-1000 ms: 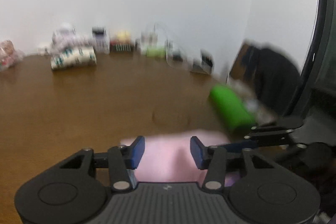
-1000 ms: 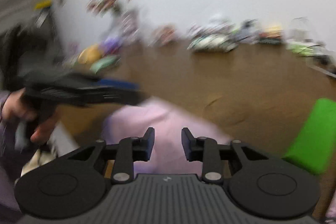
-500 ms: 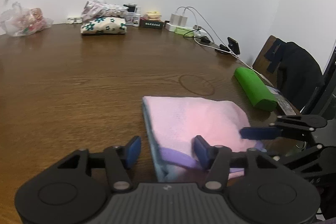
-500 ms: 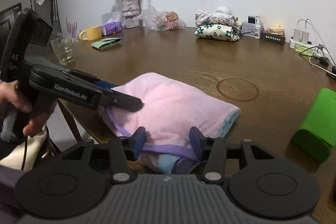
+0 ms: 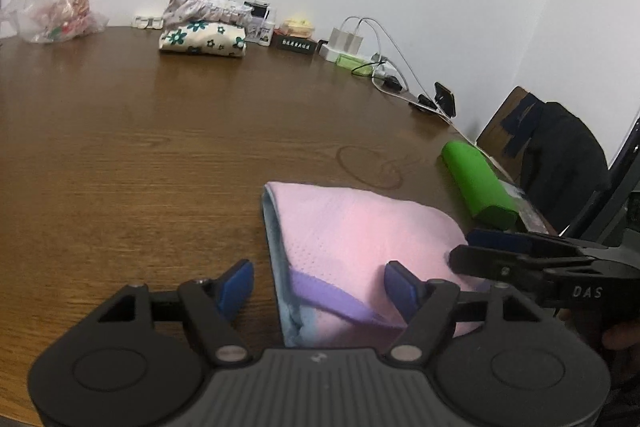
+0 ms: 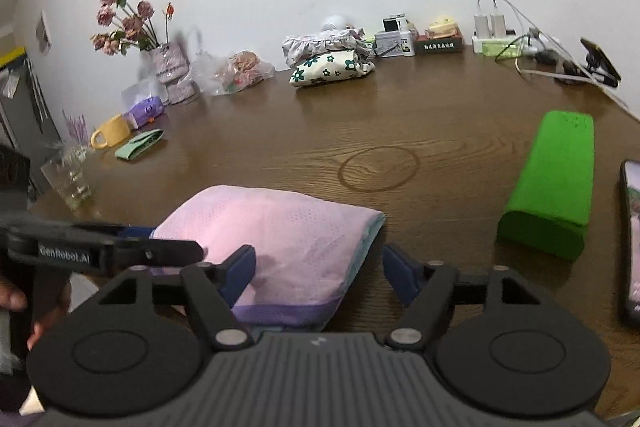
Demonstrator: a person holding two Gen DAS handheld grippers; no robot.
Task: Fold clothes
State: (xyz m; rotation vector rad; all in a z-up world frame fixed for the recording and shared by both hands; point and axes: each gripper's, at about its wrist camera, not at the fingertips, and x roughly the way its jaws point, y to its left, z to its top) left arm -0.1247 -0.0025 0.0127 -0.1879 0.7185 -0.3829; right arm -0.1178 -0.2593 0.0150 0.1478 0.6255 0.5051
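Note:
A folded pink garment with purple and light blue trim lies on the brown table near the front edge. It also shows in the right wrist view. My left gripper is open wide and straddles the garment's near left edge. It shows from the side in the right wrist view. My right gripper is open wide over the garment's near right edge. It shows from the side in the left wrist view. Neither grips cloth.
A green case lies to the right, next to a phone. Folded floral clothes, chargers and cables line the far wall. A glass, yellow mug and flower vase stand at the left.
Both grippers have opened wider and settled from a fast, blurred move. The pink garment now lies flat and folded on the table, released by both.

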